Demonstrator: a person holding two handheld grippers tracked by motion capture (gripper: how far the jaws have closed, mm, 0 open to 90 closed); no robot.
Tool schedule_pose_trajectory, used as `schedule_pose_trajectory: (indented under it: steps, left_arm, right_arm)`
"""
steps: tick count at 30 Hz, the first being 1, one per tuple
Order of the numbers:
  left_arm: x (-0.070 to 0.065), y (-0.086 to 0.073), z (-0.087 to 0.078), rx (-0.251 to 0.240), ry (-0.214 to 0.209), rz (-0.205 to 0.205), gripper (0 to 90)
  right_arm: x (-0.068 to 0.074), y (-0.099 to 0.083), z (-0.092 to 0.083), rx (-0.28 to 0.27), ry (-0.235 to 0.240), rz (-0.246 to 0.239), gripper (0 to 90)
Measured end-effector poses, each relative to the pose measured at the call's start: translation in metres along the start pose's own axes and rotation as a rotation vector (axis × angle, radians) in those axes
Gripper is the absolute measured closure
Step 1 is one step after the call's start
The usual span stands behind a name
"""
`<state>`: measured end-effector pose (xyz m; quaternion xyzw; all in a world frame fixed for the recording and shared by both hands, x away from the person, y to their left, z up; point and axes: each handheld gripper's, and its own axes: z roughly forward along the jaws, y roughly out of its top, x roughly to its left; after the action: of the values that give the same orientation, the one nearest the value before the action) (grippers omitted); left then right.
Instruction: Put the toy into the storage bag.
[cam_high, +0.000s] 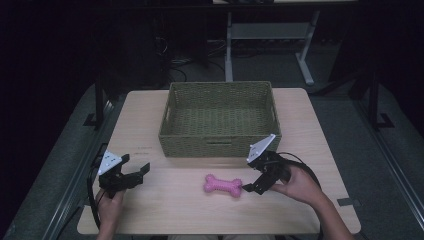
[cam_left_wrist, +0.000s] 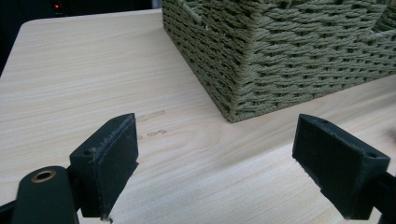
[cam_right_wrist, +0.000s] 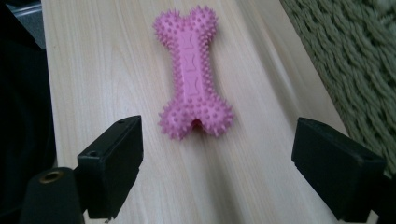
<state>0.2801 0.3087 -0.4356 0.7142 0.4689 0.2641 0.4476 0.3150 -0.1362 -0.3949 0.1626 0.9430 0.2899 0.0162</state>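
1. A pink bone toy (cam_high: 223, 186) is laid on the desk (cam_high: 165, 200), near of a woven basket (cam_high: 220, 119).
2. The right hand-held gripper (cam_high: 246, 188) is spread wide just right of it.
3. The left hand-held gripper (cam_high: 140, 170) is held wide, well left.

Woven basket (cam_left_wrist: 299, 56) cropped by top and right edges in left gripper view; forearms cut at bottom.

We see bare forearms; each gripper (cam_high: 136, 172) is black, a pale grey triangular plate (cam_high: 109, 162) at its 11 o'clock, black cable (cam_high: 91, 187) trailing.
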Motion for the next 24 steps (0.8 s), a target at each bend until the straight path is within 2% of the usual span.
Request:
schedule_pose_trajectory:
  steps: [10,18,24]
  left_arm:
    - [0.001,0.000,0.000,0.000,0.000,0.001,13.8]
    - [0.003,0.000,-0.001,-0.005,0.001,-0.008,13.9]
    - [0.003,0.000,-0.001,-0.006,0.001,-0.008,13.9]
  right_arm:
    - [0.004,0.024,0.012,0.017,0.037,-0.052,15.5]
    - [0.008,0.041,0.029,0.062,0.061,-0.082,15.5]
    - [0.008,0.048,0.034,0.078,0.052,-0.089,15.6]
